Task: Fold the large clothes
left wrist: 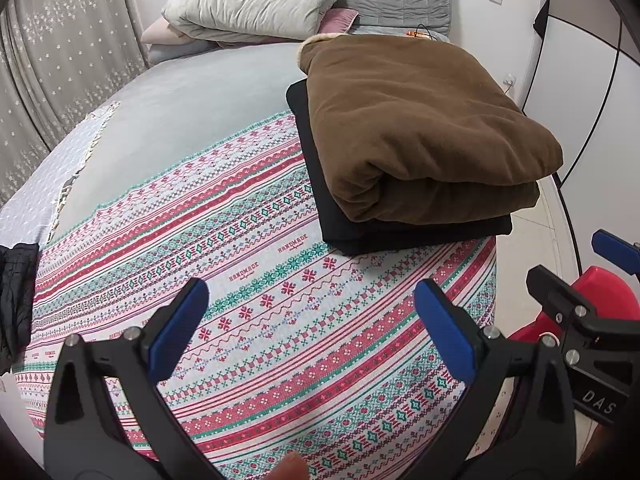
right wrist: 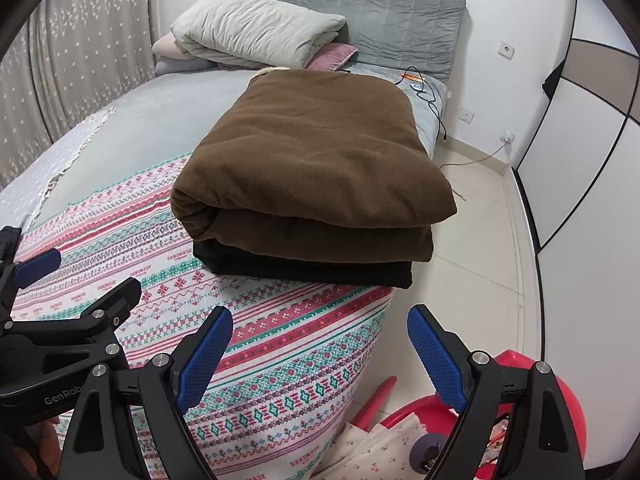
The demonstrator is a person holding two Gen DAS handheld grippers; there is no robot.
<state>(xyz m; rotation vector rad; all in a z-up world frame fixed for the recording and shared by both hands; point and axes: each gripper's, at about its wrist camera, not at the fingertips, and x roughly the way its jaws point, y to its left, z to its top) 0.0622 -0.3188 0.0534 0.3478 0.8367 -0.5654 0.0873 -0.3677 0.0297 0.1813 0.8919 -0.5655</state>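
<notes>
A folded brown fleece garment (left wrist: 420,128) lies on top of a folded black garment (left wrist: 400,236) on the bed's right side; both also show in the right wrist view, brown (right wrist: 312,160) over black (right wrist: 312,268). A patterned red, green and white cloth (left wrist: 248,280) is spread flat over the bed's near end (right wrist: 256,344). My left gripper (left wrist: 312,300) is open and empty above the patterned cloth. My right gripper (right wrist: 320,332) is open and empty over the bed's right edge, in front of the folded pile.
Pillows (left wrist: 248,4) and a grey headboard (right wrist: 380,12) stand at the far end. A dark garment (left wrist: 16,292) hangs at the left edge. A red plastic chair (right wrist: 440,412) with floral cloth sits on the floor at right. A cable (right wrist: 428,96) lies on the bed.
</notes>
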